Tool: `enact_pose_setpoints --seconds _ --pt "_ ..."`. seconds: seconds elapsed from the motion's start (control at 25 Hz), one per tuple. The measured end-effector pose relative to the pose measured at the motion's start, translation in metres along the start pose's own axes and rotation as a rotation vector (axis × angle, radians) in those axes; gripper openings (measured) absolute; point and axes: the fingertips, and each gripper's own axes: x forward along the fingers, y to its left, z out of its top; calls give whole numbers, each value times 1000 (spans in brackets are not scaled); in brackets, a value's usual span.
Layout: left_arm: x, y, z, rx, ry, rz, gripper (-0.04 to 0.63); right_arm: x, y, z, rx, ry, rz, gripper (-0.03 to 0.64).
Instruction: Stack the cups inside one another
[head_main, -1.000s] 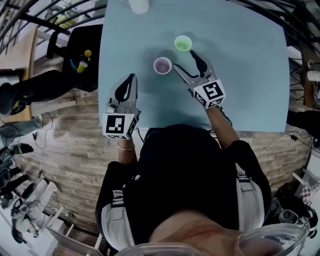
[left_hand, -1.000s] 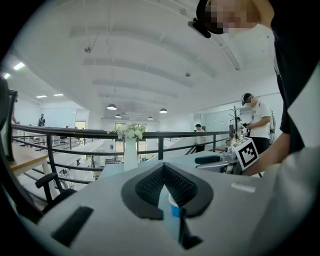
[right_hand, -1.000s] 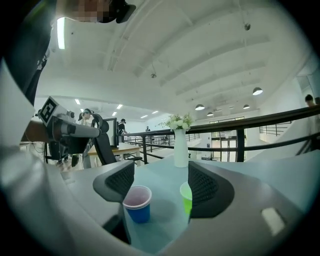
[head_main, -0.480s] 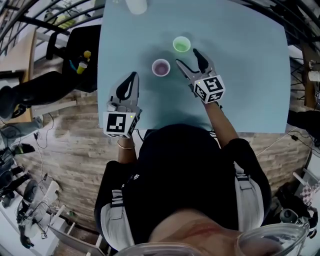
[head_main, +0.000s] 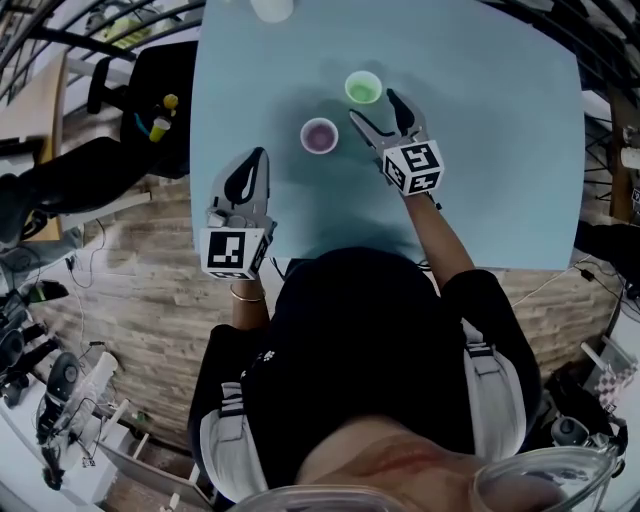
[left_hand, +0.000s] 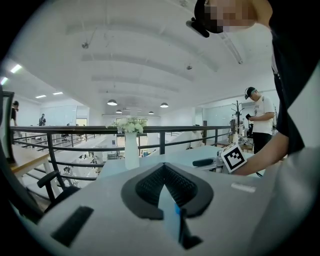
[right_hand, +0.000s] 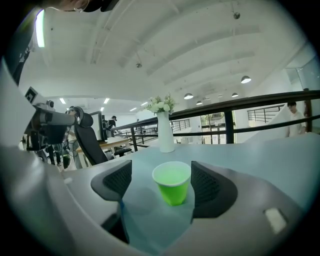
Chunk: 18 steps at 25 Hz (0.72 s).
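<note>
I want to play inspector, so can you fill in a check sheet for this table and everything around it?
Surface: light blue table, flat.
Job's things: green cup and purple cup, both upright, apart, not yet stacked.
Clutter: white vase with flowers, at the table's far edge.
Grippers: right gripper has its jaws opening, with the green cup in the gap and the pads not touching it; left gripper is shut and empty.
Cables: thin cable on the floor.
Surroundings: wooden floor, black chair, railing.
</note>
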Motion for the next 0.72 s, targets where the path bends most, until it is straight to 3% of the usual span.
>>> enact_pose_setpoints --seconds 0.52,0.72 --pt "13 3 -7 0 33 1 -8 32 -20 -19 -58 62 3 364" --pt "16 4 -9 1 41 -2 -8 34 -18 -22 -107 72 8 322"
